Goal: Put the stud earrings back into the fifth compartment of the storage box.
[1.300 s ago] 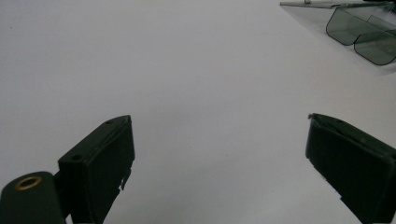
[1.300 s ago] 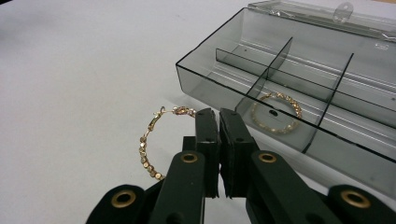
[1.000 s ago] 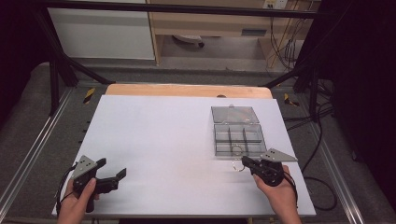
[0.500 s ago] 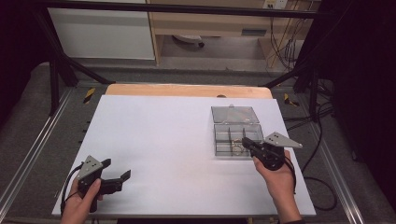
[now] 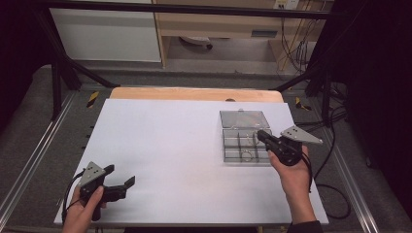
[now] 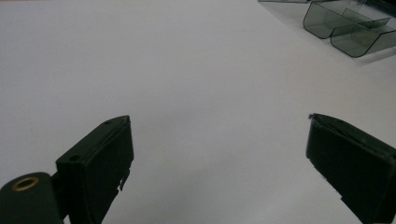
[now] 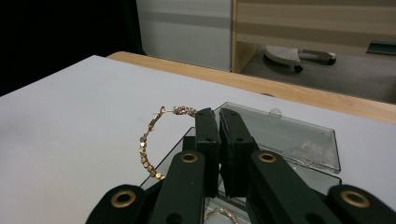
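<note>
A gold hoop of small beads [image 7: 148, 145] hangs from the tips of my right gripper [image 7: 219, 112], whose jaws are shut on its upper end. In the high view the right gripper [image 5: 262, 135] hovers over the right edge of a clear grey compartment box [image 5: 239, 144] with its lid [image 5: 244, 118] folded open at the back. Another gold piece [image 7: 220, 213] lies in a compartment below the jaws. My left gripper [image 5: 119, 177] stands open near the table's front left corner with nothing between its fingers [image 6: 100, 154]; the box [image 6: 348, 28] shows far off to its upper right.
The white table top [image 5: 165, 141] has a wooden strip [image 5: 194, 93] along its far edge. Metal rails run down both sides of the table. Cables hang at the right, beyond the box.
My right gripper has risen and moved away from the front edge to the box's right side, carrying the hoop. The left gripper has stayed in place.
</note>
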### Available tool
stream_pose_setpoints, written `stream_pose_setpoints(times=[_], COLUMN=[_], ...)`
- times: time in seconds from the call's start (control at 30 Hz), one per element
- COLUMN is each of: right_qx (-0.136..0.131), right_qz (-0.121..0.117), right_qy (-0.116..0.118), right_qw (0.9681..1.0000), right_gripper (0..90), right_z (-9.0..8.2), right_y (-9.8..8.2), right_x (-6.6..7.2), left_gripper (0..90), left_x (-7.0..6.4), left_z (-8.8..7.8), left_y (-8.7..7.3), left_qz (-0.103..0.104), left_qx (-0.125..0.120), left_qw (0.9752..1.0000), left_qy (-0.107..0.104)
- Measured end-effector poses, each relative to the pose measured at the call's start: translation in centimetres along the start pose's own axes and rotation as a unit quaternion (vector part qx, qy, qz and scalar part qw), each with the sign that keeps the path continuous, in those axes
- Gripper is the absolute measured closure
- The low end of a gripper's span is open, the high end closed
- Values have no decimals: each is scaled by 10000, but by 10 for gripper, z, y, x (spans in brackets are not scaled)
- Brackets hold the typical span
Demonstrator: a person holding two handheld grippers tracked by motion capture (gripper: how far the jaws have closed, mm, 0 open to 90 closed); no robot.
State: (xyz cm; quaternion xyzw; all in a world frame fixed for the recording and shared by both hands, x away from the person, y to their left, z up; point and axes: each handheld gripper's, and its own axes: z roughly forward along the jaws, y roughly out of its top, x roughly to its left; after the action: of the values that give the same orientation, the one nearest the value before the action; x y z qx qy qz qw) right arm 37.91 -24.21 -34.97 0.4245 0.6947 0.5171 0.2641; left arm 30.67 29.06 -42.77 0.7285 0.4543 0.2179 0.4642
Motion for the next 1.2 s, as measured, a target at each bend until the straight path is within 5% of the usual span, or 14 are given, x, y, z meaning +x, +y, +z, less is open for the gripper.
stream_pose_setpoints(times=[0.57, 1.2], right_qx=[335, 791], right_qz=[116, 54], right_qy=[-320, -356], right_qw=[9989, 9962], right_gripper=[874, 874], right_z=[33, 49], right_y=[-13, -30], right_x=[-24, -26], left_gripper=[76, 76], left_x=[0, 0], left_z=[0, -1], left_y=[-1, 0], left_qz=[1, 30], left_qx=[23, 21], left_qw=[10000, 10000], left_qy=[-7, -20])
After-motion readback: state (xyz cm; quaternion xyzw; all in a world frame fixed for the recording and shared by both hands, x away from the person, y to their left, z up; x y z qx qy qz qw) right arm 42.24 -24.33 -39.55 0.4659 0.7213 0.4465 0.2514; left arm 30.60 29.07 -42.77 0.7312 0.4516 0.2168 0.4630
